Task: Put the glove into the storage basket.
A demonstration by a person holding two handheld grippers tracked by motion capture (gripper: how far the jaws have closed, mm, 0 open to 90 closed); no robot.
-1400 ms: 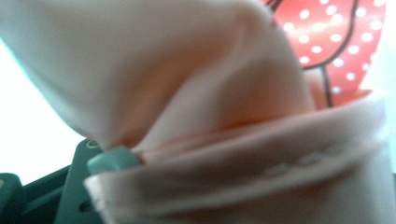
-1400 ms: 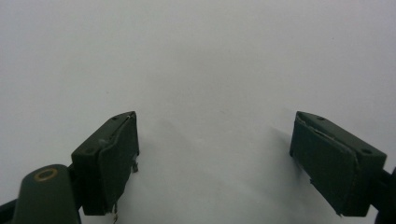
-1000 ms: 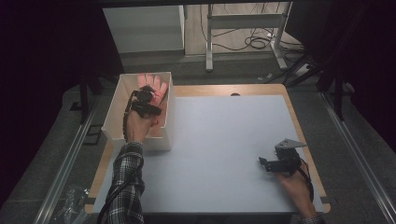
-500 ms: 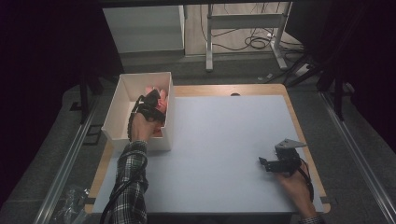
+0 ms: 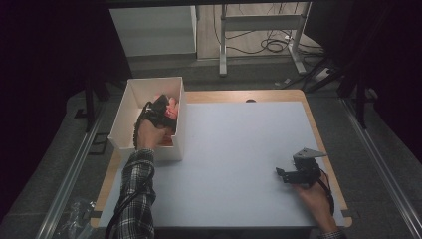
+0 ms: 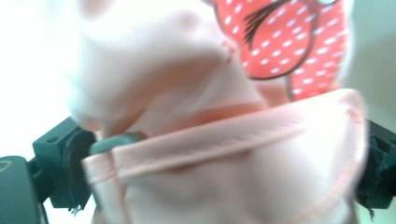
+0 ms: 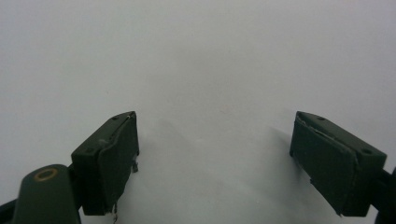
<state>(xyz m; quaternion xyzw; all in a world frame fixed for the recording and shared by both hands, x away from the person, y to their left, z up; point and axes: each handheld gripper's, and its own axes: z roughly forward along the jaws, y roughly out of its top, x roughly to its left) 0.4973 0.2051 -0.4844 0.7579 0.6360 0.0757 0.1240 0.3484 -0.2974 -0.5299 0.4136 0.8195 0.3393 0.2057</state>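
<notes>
A pink cloth (image 5: pixel 172 103) with a red white-dotted patch (image 6: pixel 289 42) lies in the white box (image 5: pixel 128 107) at the table's left. My left gripper (image 5: pixel 163 106) reaches into the box over it. Its jaws have just been opening and stand wide apart in the left gripper view, with a hemmed fold of the cloth (image 6: pixel 224 144) loose between them and hiding the fingertips. My right gripper (image 5: pixel 280 174) rests low on the white table top (image 5: pixel 239 149) at the near right, open, with bare surface between its pads (image 7: pixel 114 154).
The box stands on the table's left edge, partly over the wooden border (image 5: pixel 219 95). Metal rails (image 5: pixel 74 169) run along both sides of the table. Desk legs and cables (image 5: pixel 268 45) lie on the floor beyond the far edge.
The left hand drew slightly nearer and lower inside the box, the pink cloth sank with it, and the left jaws spread apart. The right hand kept still.
</notes>
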